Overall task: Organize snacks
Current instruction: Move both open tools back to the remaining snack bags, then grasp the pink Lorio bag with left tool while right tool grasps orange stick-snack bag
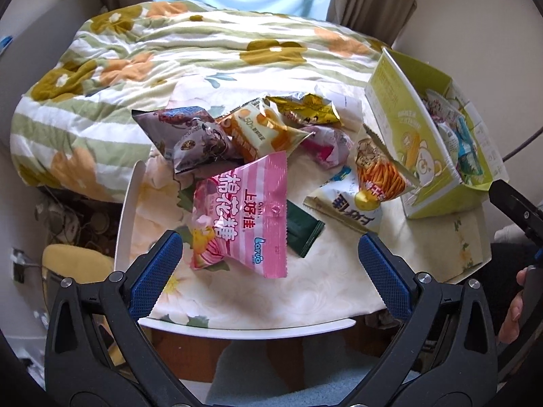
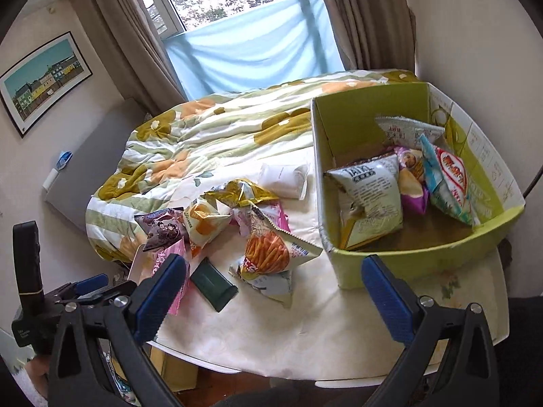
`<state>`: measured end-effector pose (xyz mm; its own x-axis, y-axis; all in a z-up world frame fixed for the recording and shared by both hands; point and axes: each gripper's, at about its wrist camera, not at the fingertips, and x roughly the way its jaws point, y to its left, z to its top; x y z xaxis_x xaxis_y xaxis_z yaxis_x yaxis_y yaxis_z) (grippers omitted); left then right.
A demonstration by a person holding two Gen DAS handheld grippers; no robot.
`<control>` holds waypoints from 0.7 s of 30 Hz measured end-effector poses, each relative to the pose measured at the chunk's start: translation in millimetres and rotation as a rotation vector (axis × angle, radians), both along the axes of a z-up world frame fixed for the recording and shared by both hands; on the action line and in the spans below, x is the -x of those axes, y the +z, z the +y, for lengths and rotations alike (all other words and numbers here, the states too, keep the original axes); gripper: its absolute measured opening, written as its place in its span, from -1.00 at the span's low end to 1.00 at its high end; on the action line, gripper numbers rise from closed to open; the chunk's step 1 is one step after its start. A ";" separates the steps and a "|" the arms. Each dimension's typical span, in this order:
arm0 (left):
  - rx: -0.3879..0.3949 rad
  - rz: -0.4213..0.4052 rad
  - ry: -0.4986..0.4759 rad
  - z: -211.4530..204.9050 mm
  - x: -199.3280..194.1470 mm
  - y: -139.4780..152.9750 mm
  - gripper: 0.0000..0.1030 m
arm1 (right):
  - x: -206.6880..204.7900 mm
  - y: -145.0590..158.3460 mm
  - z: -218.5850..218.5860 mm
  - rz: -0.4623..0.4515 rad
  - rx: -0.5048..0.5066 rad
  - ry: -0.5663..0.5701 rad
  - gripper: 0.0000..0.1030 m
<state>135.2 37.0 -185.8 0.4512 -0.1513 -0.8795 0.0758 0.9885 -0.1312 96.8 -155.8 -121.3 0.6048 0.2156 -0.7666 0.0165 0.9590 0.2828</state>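
Nearest the left gripper (image 1: 269, 264), whose jaws stand wide apart and hold nothing, lies the pink marshmallow bag (image 1: 242, 218) on the tabletop (image 1: 305, 291), its lower edge between the blue pads. The right gripper (image 2: 273, 291) is likewise spread wide and empty, hovering over the near edge of the tabletop. Just beyond the pink bag lies a dark green flat packet (image 1: 302, 232), then a potato-stick bag (image 1: 380, 169) resting on a pale chip bag (image 1: 349, 210). Farther back is a heap: a purple-grey bag (image 1: 193, 139), a cream-and-orange bag (image 1: 261, 129) and a gold foil bag (image 1: 305, 108). To the right stands the green cardboard box (image 2: 400, 264), already holding several bags. A flowered quilt (image 1: 101, 78) lies behind.

These bags look light, puffed and slick, and their contents probably crush easily. The crimped seam or a corner of the pink bag seems the safest place to pinch, gently, since the film may slide.
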 end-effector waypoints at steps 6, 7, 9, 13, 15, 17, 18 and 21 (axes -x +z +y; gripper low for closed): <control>-0.142 0.001 -0.074 -8.8 -7.4 -52.2 0.99 | -0.5 -39.9 23.5 0.052 -0.023 -0.118 1.00; -0.160 0.000 -0.089 -10.3 -8.1 -59.5 0.99 | -0.7 -46.5 26.4 0.058 -0.029 -0.135 1.00; -0.196 0.005 -0.108 -11.7 -11.0 -73.0 0.99 | -1.1 -57.8 32.2 0.068 -0.030 -0.165 0.99; -0.212 0.007 -0.138 -11.7 -18.0 -92.2 0.99 | -5.7 -74.9 39.7 0.087 -0.024 -0.193 1.00; -0.244 0.002 -0.148 -14.3 -22.4 -99.5 0.99 | -8.5 -80.8 44.1 0.089 -0.016 -0.199 1.00; -0.273 -0.017 -0.155 -16.6 -27.5 -102.1 0.99 | -12.1 -86.5 46.5 0.091 -0.012 -0.202 1.00; -0.278 -0.023 -0.155 -17.0 -29.0 -103.3 0.99 | -14.3 -89.3 47.4 0.092 -0.013 -0.204 1.00; -0.275 -0.021 -0.142 -13.9 -34.4 -105.7 0.99 | -21.1 -97.0 49.2 0.104 -0.021 -0.212 0.99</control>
